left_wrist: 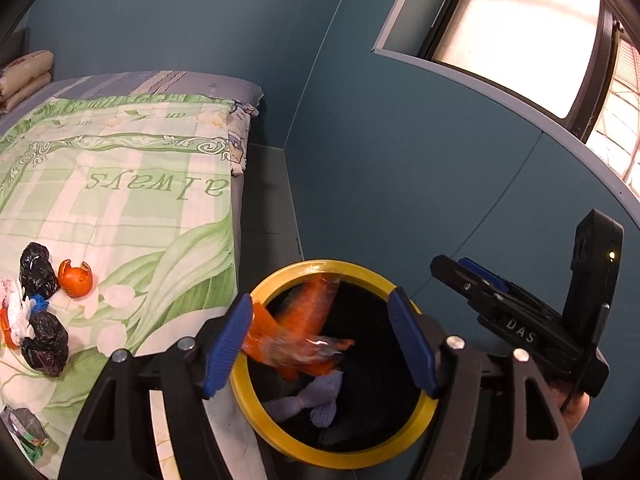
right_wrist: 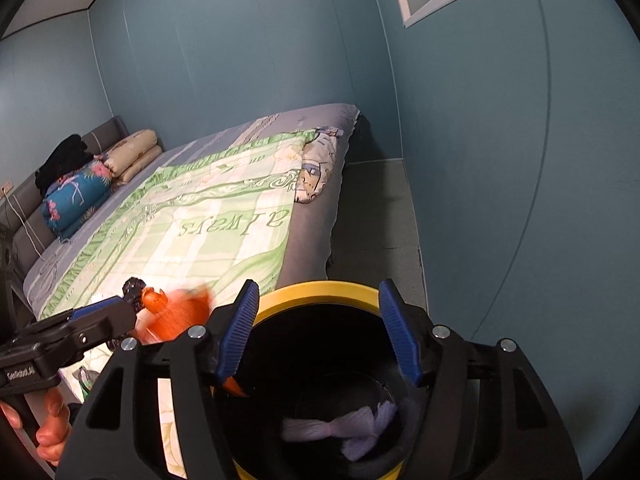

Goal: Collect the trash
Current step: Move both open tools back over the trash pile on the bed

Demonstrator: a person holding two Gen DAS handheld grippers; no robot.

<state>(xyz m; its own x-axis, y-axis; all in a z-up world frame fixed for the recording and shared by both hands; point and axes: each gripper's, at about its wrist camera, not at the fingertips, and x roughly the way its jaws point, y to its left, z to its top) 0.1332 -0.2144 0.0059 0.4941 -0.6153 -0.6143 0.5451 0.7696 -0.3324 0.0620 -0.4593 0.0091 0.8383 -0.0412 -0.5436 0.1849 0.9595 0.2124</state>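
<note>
A black bin with a yellow rim (left_wrist: 280, 436) stands beside the bed. My left gripper (left_wrist: 320, 344) is open above it, and a blurred orange plastic wrapper (left_wrist: 304, 332) falls between its fingers into the bin. A pale purple cloth piece (left_wrist: 316, 396) lies at the bottom. My right gripper (right_wrist: 318, 332) is open and empty over the same bin (right_wrist: 316, 290); the wrapper (right_wrist: 180, 316) shows blurred to its left. On the bed lie black bags (left_wrist: 38, 270), an orange peel (left_wrist: 75, 278), white scraps (left_wrist: 16, 312) and a foil wrapper (left_wrist: 26, 430).
The bed with a green and white quilt (left_wrist: 132, 200) fills the left. Teal walls (left_wrist: 400, 160) close in on the right, with a narrow grey floor strip (left_wrist: 268, 208) between. Pillows and folded bedding (right_wrist: 80, 196) lie at the bed's head.
</note>
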